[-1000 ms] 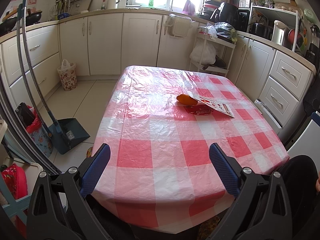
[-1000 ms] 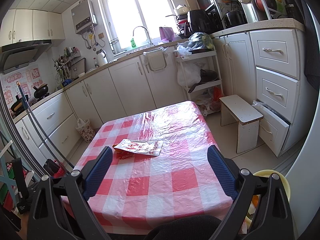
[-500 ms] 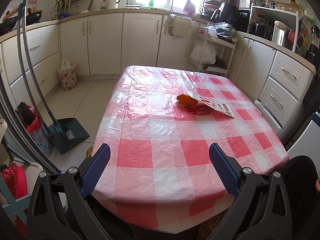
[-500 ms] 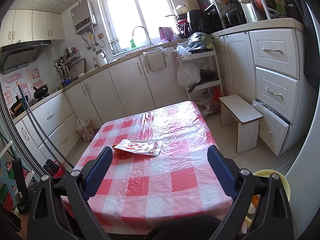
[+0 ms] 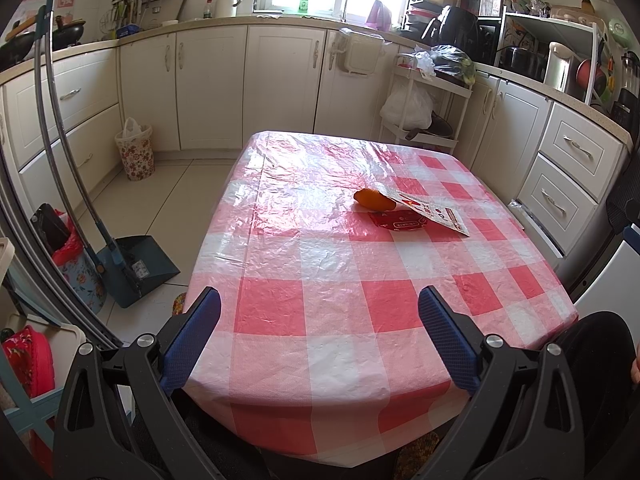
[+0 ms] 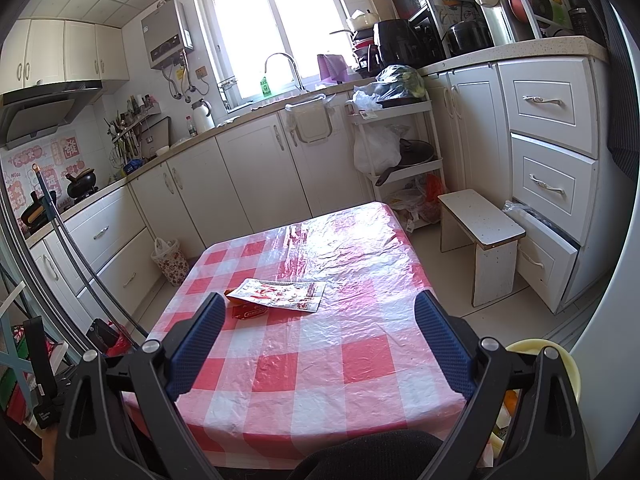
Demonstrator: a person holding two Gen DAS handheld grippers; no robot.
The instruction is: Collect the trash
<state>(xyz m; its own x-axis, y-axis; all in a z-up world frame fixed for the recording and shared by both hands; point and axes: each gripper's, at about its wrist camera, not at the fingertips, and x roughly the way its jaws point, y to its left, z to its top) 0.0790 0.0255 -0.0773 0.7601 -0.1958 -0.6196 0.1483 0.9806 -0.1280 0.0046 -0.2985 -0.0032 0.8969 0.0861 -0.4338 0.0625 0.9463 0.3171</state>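
While both tools hang back at near edge of bench, trash lies mid-bench, ahead. Left tool — jaws wide apart, empty; right tool likewise. Printed wrapper flat, long axis running ahead-right from left tool, far corner propped on orange peel; red packet beneath. Right tool judged nearer — wrapper just beyond its left finger.
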